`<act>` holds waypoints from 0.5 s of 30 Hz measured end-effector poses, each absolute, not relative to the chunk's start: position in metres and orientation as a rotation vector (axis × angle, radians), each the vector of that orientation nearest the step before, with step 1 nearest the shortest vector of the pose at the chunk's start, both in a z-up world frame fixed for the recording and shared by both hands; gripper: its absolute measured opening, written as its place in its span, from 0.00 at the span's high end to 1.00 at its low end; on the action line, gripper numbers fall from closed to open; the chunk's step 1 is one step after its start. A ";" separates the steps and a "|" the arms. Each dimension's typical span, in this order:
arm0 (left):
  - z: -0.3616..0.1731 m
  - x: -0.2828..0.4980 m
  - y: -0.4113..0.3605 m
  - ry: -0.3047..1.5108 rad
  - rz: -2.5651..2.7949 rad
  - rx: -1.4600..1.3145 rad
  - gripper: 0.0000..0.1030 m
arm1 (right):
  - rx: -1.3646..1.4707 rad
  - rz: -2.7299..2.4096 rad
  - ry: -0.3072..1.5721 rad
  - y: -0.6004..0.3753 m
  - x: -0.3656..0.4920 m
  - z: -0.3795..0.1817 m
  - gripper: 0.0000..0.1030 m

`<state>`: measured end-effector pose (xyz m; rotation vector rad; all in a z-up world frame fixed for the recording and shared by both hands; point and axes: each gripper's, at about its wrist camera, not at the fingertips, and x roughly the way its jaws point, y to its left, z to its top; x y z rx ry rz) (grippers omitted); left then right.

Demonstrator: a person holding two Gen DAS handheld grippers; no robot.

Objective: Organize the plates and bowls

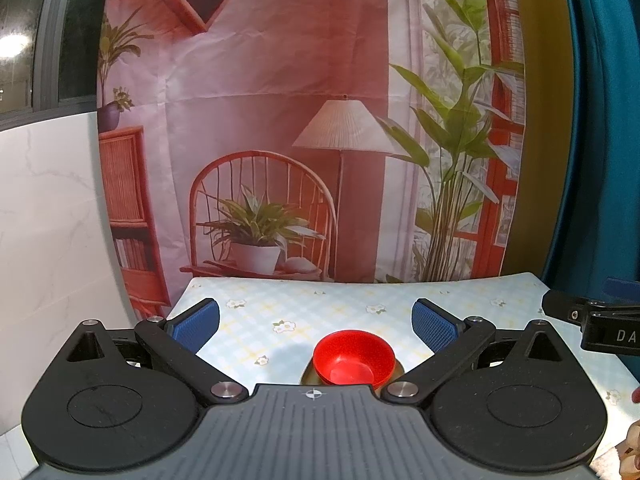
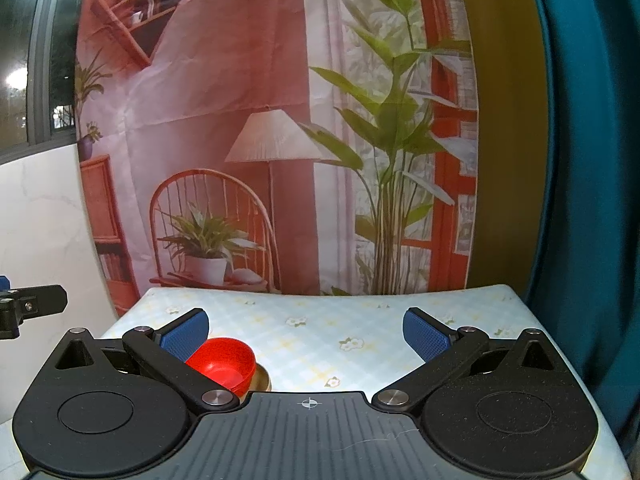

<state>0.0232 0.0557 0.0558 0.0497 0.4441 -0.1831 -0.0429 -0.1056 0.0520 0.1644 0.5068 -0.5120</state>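
A red bowl (image 1: 353, 357) sits on a gold-coloured plate (image 1: 308, 376) on the table with the flowered cloth (image 1: 320, 312). Most of the plate is hidden behind my gripper body. My left gripper (image 1: 316, 322) is open above and short of the bowl, nothing between its blue pads (image 1: 196, 326). In the right wrist view the red bowl (image 2: 224, 364) and the plate's rim (image 2: 264, 380) lie low on the left, partly behind the left finger. My right gripper (image 2: 306, 330) is open and empty, to the right of the bowl.
A printed backdrop (image 1: 300, 120) hangs right behind the table's far edge. A teal curtain (image 2: 580, 160) hangs on the right, a white marble wall (image 1: 48, 220) on the left. The other gripper shows at the right edge (image 1: 600, 320) and at the left edge (image 2: 28, 308).
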 end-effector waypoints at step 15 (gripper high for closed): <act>0.057 0.025 0.057 0.442 -0.181 0.045 0.00 | 0.153 -0.511 0.496 -0.105 -0.045 0.055 0.00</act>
